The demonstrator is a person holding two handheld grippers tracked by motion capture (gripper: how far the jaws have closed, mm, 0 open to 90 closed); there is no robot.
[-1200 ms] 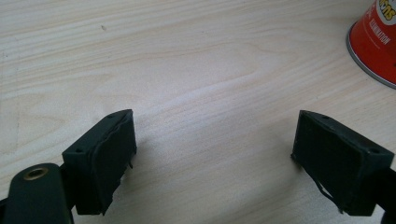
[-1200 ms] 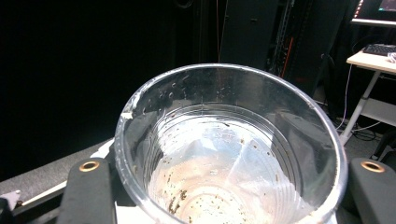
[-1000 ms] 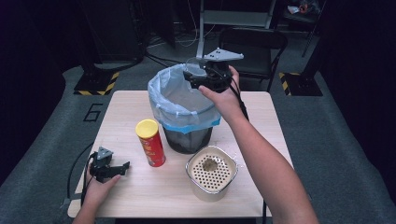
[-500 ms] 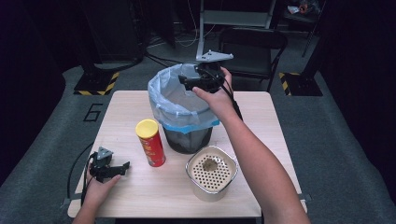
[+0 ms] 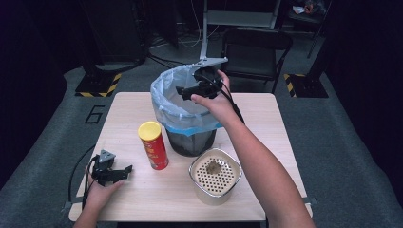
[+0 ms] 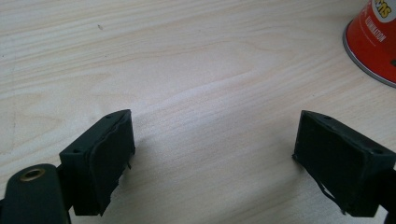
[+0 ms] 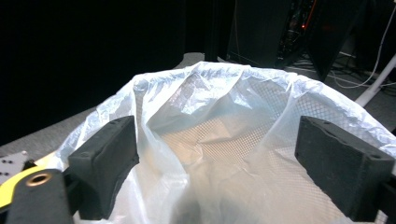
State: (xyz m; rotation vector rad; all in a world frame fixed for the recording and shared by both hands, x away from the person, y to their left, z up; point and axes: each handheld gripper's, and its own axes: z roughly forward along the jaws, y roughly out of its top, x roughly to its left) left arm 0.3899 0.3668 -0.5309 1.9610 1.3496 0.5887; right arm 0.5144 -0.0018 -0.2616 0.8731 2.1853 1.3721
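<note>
Pale, fine-grained wood forms the desk (image 5: 266, 123), where a black mesh bin (image 5: 190, 140) lined with a crinkled, translucent white bag (image 7: 219, 126) stands near the far edge's middle, a glossy red cylindrical can (image 5: 153, 145) with a yellow lid just to its left and a squarish, round-cornered perforated metal basket (image 5: 215, 175) toward the near edge. Held above the bin's mouth, the right gripper (image 5: 183, 91) is released, its blocky black jaws spread wide and empty. At the near left corner the left gripper (image 5: 126, 169) rests low over bare wood, likewise released with jaws wide apart.
</note>
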